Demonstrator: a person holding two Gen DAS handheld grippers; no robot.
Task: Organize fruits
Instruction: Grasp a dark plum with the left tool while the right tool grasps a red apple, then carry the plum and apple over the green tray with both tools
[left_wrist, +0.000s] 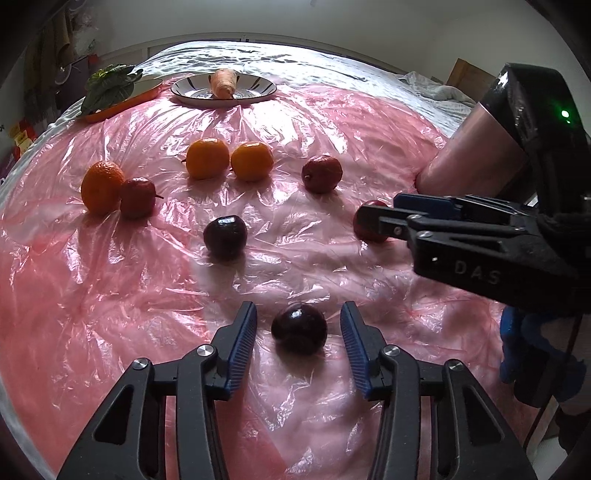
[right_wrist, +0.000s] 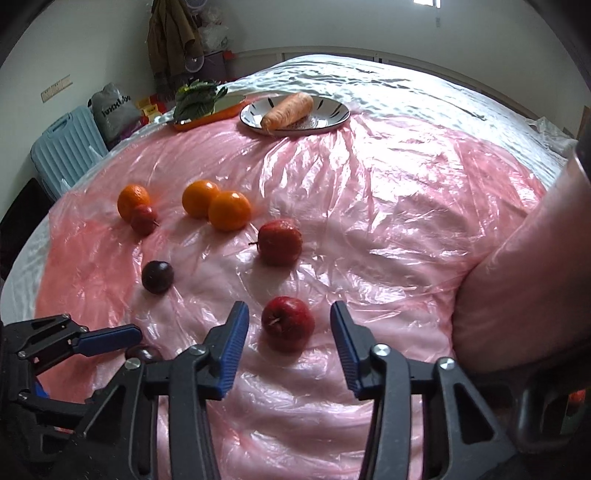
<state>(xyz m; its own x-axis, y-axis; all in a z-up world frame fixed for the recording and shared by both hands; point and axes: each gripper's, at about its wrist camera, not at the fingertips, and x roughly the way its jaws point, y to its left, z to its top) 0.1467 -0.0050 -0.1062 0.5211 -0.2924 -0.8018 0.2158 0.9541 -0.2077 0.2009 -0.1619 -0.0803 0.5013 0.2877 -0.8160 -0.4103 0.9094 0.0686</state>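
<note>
Left claw (left_wrist: 298, 334) wide open, straddling dark plum (left_wrist: 299, 328), no contact. Right claw (right_wrist: 289, 326) ditto round red apple (right_wrist: 288, 323). Rec: centre, lower to plastic sheet (right_wrist: 369, 221), close gently.

Hidden and cut-off bits

The right gripper (left_wrist: 373, 216) covers most of a red apple (left_wrist: 364, 229); a dark plum (right_wrist: 142, 353) peeks from behind the left gripper (right_wrist: 125, 341).

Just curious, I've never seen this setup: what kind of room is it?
Probably a bedroom at home: the fruit lies on pink plastic spread over a bed, with a suitcase and hanging clothes nearby.
</note>
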